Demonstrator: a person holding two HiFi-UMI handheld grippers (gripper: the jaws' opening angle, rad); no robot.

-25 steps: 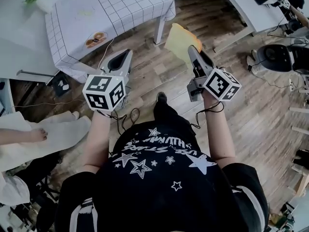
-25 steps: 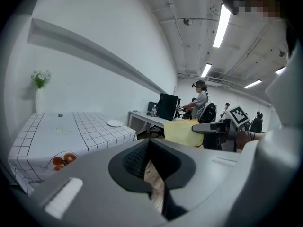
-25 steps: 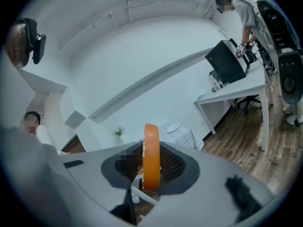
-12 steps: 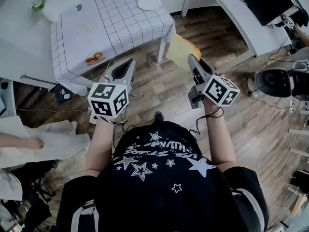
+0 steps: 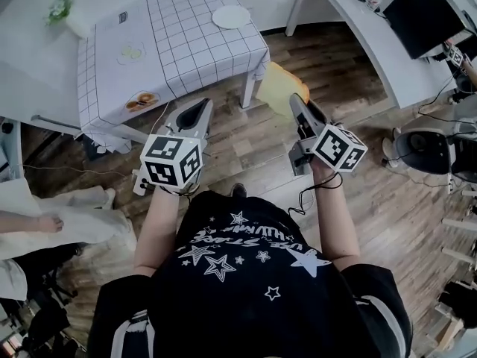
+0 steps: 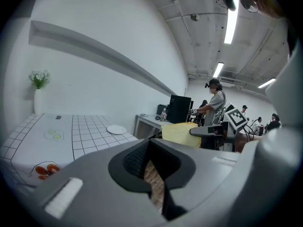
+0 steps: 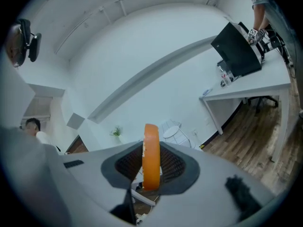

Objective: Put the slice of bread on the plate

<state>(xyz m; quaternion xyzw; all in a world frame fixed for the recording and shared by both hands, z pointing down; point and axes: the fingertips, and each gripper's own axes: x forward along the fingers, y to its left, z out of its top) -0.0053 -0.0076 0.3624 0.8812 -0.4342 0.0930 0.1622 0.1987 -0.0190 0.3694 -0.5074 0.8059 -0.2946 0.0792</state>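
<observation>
My right gripper [image 5: 295, 100] is shut on the slice of bread [image 5: 279, 86], a yellow slice with an orange crust held out over the wooden floor. In the right gripper view the slice of bread [image 7: 151, 156] stands edge-on between the pads. A white plate [image 5: 231, 16] lies at the far right corner of the checked table [image 5: 186, 47]; the plate [image 6: 116, 129] also shows in the left gripper view. My left gripper [image 5: 200, 107] is beside the right one, shut, with nothing in it. Both grippers are short of the table's near edge.
On the table sit an orange item [image 5: 141, 101], green slices [image 5: 132, 51] and a flower vase [image 5: 59, 7]. A white desk with a monitor [image 5: 426, 12] stands at the right, a chair [image 5: 421, 151] beside it. A seated person's legs [image 5: 52, 218] are at the left.
Both grippers have moved forward toward the table, the bread still held in the right one. The table and the plate have come further into view.
</observation>
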